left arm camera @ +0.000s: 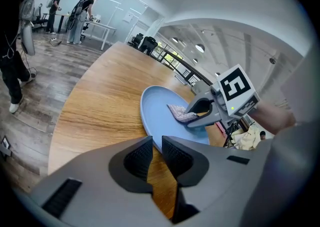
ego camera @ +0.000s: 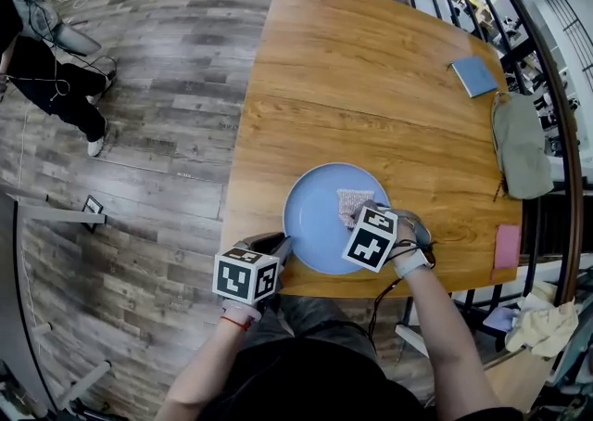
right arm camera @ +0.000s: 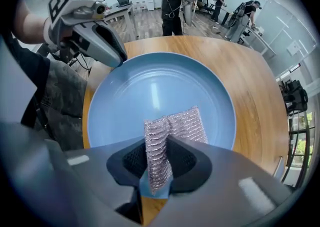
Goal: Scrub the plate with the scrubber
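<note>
A round blue plate (ego camera: 310, 215) lies near the front edge of the wooden table (ego camera: 371, 85). A silvery mesh scrubber (right arm camera: 175, 126) rests on the plate's inside, and my right gripper (right arm camera: 157, 163) is shut on its near end. The head view shows the scrubber (ego camera: 352, 201) on the plate's right half, under my right gripper (ego camera: 359, 213). My left gripper (left arm camera: 156, 151) is shut, only a thin slit between its pads, tips at the plate's (left arm camera: 155, 111) near-left rim. I cannot tell whether it pinches the rim. The left gripper view also shows the right gripper (left arm camera: 197, 113) on the scrubber (left arm camera: 181, 113).
A blue notebook (ego camera: 474, 76) and a grey bag (ego camera: 521, 146) lie at the table's right side, a pink pad (ego camera: 507, 246) at its front right corner. Wooden floor lies left of the table, where a person (ego camera: 51, 85) stands. Railings run along the right.
</note>
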Tool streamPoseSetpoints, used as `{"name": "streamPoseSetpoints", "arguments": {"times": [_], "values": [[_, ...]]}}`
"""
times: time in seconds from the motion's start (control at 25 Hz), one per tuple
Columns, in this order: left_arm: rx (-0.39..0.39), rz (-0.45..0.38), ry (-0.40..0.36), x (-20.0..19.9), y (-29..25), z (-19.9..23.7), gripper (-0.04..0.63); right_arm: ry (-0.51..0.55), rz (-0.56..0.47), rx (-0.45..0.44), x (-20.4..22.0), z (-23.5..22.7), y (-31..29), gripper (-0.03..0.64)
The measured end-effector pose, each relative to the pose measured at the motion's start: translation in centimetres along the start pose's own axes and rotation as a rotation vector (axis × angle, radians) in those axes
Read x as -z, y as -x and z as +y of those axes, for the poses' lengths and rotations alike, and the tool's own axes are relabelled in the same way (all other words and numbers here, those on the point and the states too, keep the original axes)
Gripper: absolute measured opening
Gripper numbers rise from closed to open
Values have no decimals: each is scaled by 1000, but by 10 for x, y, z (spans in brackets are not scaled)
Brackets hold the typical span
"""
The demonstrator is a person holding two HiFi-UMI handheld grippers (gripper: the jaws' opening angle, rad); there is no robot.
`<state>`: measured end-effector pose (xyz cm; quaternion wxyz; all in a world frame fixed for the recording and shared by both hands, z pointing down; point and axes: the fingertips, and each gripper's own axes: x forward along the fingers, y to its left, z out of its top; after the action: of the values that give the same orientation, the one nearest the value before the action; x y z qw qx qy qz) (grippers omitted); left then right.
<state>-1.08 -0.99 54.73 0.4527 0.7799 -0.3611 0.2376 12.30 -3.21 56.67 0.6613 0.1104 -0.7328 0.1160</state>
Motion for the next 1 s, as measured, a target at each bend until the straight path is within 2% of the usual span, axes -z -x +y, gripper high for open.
{"name": "streamPoseSetpoints", "arguments": {"times": [0.2, 0.52, 0.72, 1.0], "values": [[-1, 2, -3, 0, 0, 1, 55, 25, 23, -50, 3, 38, -1, 94], [-6, 4, -9, 0, 0, 0, 55, 161, -13, -230, -34, 101, -3, 95], [-7, 10, -7, 0, 0, -1, 55, 207, -71, -249, -66, 94, -4, 94], [-12, 26, -11, -1, 0, -2, 54, 202, -76, -177, -87, 52, -6, 94]]}}
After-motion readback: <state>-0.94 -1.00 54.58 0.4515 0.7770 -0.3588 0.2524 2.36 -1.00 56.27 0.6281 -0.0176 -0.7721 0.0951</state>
